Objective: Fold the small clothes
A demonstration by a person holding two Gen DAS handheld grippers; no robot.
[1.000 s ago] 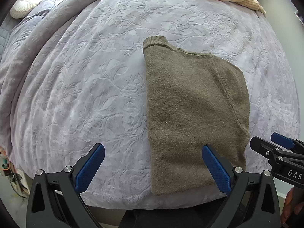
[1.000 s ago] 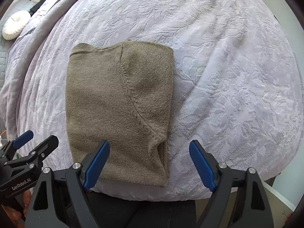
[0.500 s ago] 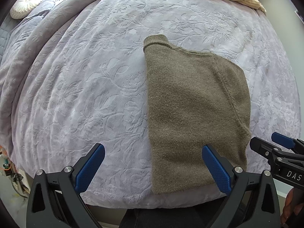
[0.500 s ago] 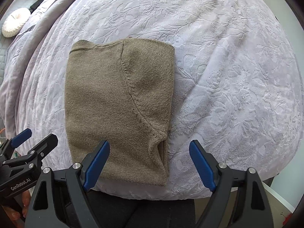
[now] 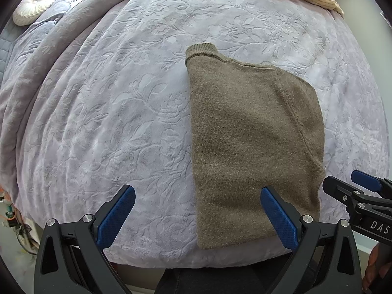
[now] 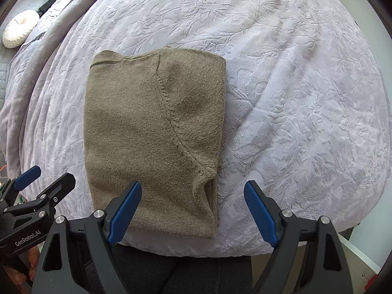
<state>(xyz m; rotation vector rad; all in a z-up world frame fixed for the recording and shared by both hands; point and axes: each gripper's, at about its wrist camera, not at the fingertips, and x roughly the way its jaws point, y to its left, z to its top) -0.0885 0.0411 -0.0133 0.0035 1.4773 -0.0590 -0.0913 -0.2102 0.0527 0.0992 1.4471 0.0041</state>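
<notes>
Left wrist view, folded olive sweater [image 5: 254,147] on bedspread [image 5: 110,103], both jaws wide, empty

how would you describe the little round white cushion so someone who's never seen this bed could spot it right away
Start from the big lilac bedspread with its embossed flower pattern, and follow it to the far left corner, where grey bedding is bunched. There lies the round cushion, well away from the folded olive sweater. It alone is white and disc-shaped, its pleats gathered to a button in the middle.
</notes>
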